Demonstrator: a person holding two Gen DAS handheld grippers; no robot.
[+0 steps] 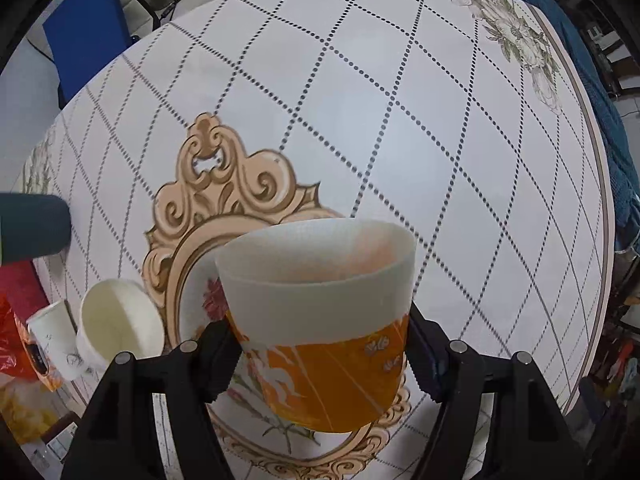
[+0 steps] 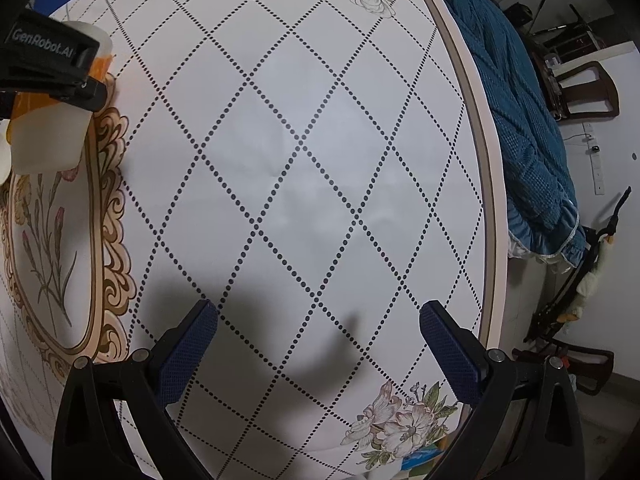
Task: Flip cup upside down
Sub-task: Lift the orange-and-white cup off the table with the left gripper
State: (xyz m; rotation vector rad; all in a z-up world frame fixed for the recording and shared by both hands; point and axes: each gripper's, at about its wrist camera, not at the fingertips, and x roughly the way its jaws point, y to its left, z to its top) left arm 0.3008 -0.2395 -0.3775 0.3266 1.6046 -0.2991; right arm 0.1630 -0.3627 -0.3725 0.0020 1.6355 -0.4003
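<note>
My left gripper (image 1: 320, 356) is shut on an orange cup with a white frosted band and flower print (image 1: 320, 320). The cup is held above the table with its open mouth facing away from the camera and slightly up. In the right wrist view the same cup (image 2: 48, 136) shows at the far left, clamped by the left gripper's black fingers (image 2: 80, 88), its white end pointing down toward the table. My right gripper (image 2: 318, 344) is open and empty, low over the table near its right edge.
The round table (image 1: 400, 140) has a white cloth with dotted diamonds and an ornate oval print. Two paper cups (image 1: 116, 324) lie at the left edge beside a red bag (image 1: 16, 340). A blue quilt (image 2: 520, 120) lies beyond the table's right rim.
</note>
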